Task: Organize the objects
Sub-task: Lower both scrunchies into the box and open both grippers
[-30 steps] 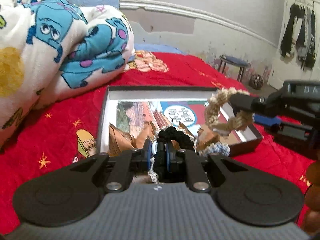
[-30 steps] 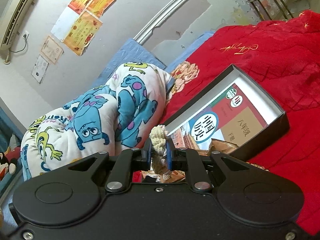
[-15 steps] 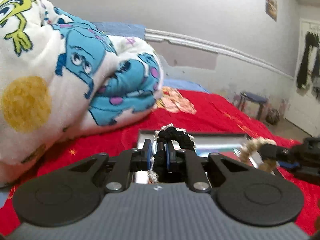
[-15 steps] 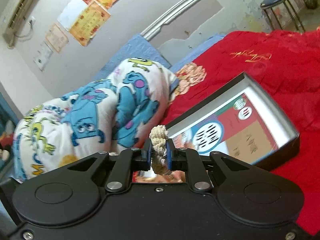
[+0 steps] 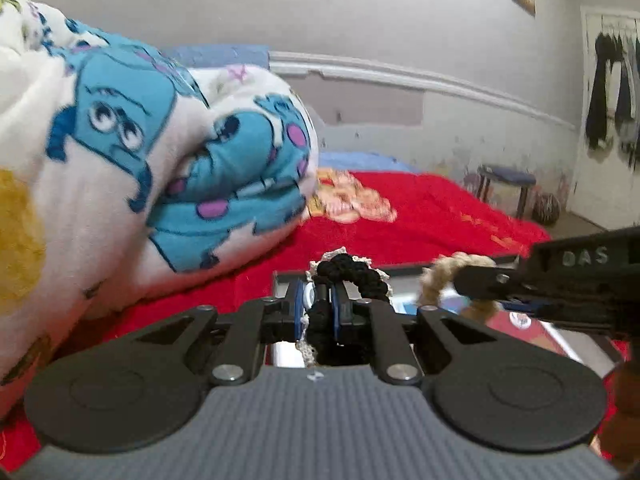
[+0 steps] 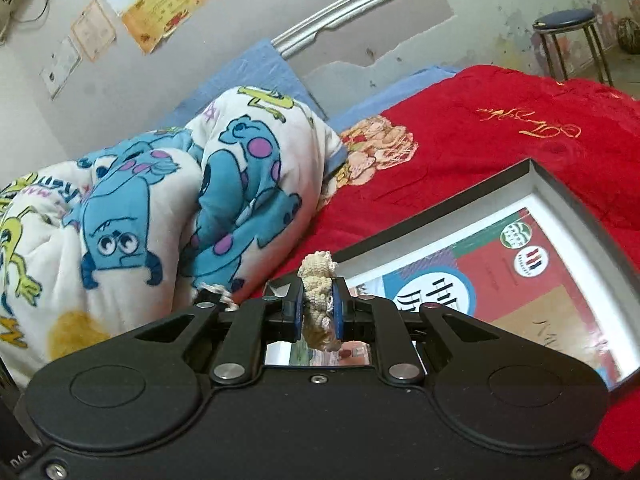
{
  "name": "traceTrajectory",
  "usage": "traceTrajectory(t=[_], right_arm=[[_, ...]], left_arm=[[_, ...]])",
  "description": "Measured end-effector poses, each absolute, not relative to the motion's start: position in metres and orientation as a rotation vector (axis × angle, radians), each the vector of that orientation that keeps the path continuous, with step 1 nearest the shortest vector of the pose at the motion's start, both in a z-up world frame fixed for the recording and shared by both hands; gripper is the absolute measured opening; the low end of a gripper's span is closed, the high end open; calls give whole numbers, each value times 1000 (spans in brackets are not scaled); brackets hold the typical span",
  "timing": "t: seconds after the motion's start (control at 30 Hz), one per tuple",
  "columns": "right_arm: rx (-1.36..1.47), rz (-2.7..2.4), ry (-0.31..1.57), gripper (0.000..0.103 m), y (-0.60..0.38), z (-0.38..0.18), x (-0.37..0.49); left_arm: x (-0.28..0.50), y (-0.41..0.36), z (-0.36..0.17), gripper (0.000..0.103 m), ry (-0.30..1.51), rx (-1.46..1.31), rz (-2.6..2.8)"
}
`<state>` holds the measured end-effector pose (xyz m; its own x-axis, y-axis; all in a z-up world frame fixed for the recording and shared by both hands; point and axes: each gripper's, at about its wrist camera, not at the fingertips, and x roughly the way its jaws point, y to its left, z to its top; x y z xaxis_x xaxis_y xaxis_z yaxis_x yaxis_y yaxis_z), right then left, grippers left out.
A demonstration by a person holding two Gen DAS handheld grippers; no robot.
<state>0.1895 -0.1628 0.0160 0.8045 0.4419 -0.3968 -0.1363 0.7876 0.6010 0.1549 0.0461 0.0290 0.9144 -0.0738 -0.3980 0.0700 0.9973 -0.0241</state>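
My left gripper is shut on a black crocheted scrunchie with cream lace trim, held above the near edge of a shallow black box. My right gripper is shut on a beige crocheted scrunchie; in the left wrist view that beige scrunchie hangs from the right gripper's fingers at the right. The black box lies on the red bedspread and holds a red and blue book.
A folded white blanket with blue monsters is piled at the left on the red bedspread. A blue stool stands by the far wall. Clothes hang on a door at the right.
Both grippers rose and tilted up from the box, each keeping its scrunchie. The right gripper has moved closer to the left one. The box now sits lower in both views.
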Motion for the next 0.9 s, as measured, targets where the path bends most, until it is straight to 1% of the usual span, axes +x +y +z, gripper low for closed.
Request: traceTrajectory(t=[0.1, 0.37, 0.9], right_arm=[[588, 331, 580, 15, -160, 3, 195], [585, 311, 618, 15, -156, -15, 197], [564, 326, 649, 15, -148, -22, 192]], left_arm=[[156, 39, 22, 18, 423, 35, -70], [159, 33, 8, 18, 487, 46, -63], [163, 34, -2, 19, 552, 28, -54]])
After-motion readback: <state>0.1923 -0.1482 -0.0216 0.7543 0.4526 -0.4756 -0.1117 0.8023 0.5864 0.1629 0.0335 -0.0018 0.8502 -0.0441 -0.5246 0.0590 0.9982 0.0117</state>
